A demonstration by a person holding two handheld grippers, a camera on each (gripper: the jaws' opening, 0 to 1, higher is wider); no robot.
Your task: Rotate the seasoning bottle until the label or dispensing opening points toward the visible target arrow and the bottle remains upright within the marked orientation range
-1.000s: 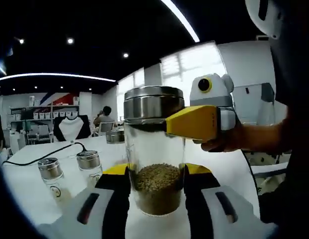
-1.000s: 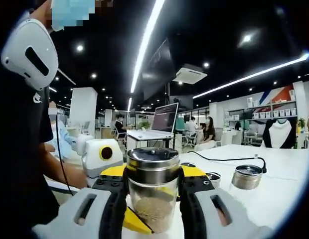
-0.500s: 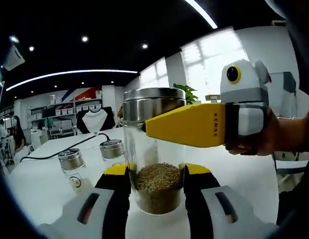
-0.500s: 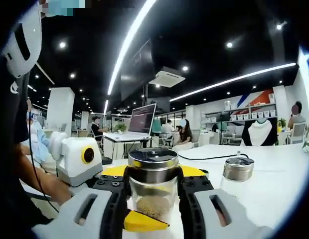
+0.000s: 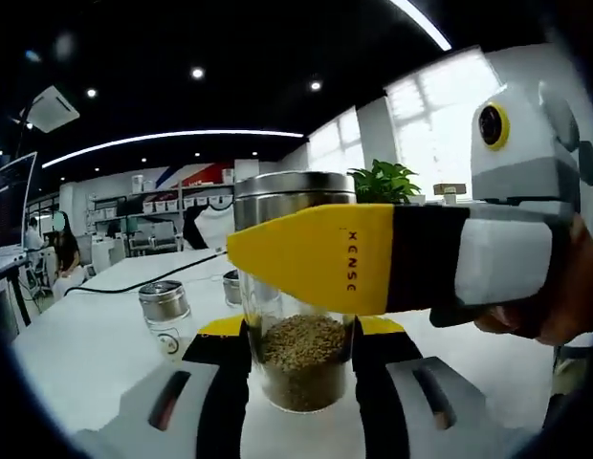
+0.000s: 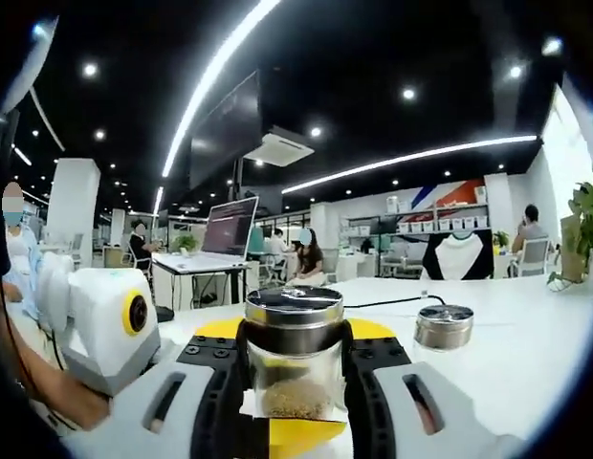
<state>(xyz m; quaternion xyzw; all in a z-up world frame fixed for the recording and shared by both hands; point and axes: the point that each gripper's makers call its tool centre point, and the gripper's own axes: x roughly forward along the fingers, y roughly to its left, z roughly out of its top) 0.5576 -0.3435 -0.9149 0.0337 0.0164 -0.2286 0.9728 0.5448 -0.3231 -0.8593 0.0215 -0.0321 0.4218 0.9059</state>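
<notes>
Since a second ago both views have swung round the room while the seasoning bottle [image 5: 298,325] stayed between my jaws, and the right gripper [image 5: 316,258] now sits larger and nearer across the left gripper view. Nearest me in that view, the left gripper [image 5: 301,368] is clamped on the bottle's glass body, low down at the level of the brown granules, and the bottle stands upright on the white table [image 5: 96,344]. I see the right gripper's yellow jaw crossing the bottle just under its steel cap, with a hand [image 5: 555,306] behind it. In the right gripper view, my right gripper [image 6: 293,359] is closed on the seasoning bottle [image 6: 293,354] at the cap, the left gripper [image 6: 105,325] off to the side. Further out, I see two small steel-capped shakers [image 5: 166,306] and a black cable [image 5: 134,282] on the table. Beyond them, seated people, a laptop [image 6: 230,227] and shelves [image 6: 426,215] line the room.
</notes>
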